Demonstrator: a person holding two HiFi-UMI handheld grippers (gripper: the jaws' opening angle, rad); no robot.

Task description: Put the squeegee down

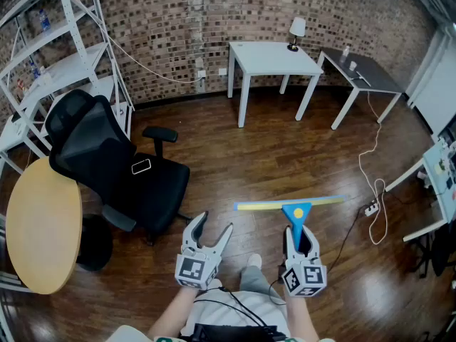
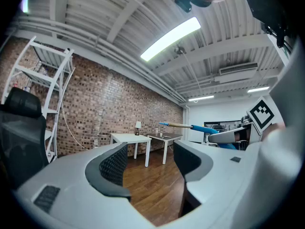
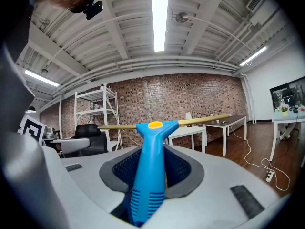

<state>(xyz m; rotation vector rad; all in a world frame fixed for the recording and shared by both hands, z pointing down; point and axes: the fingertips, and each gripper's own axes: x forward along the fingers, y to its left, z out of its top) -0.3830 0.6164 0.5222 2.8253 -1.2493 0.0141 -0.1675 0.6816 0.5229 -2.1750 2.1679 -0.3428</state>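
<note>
Blue squeegee (image 1: 296,212), yellow-edged blade

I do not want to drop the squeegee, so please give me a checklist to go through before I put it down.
1. The right gripper is shut on the squeegee handle: ok.
2. The left gripper is open and empty, free to help: ok.
3. The blade touches nothing: ok, it hangs in the air over the floor.
4. A bare surface to put it on: ok, the white table ahead carries only a lamp at its far edge.
5. Nothing lying on the floor on the way: not ok, a cable lies at the right.
6. Table within reach from here: cannot tell.
</note>
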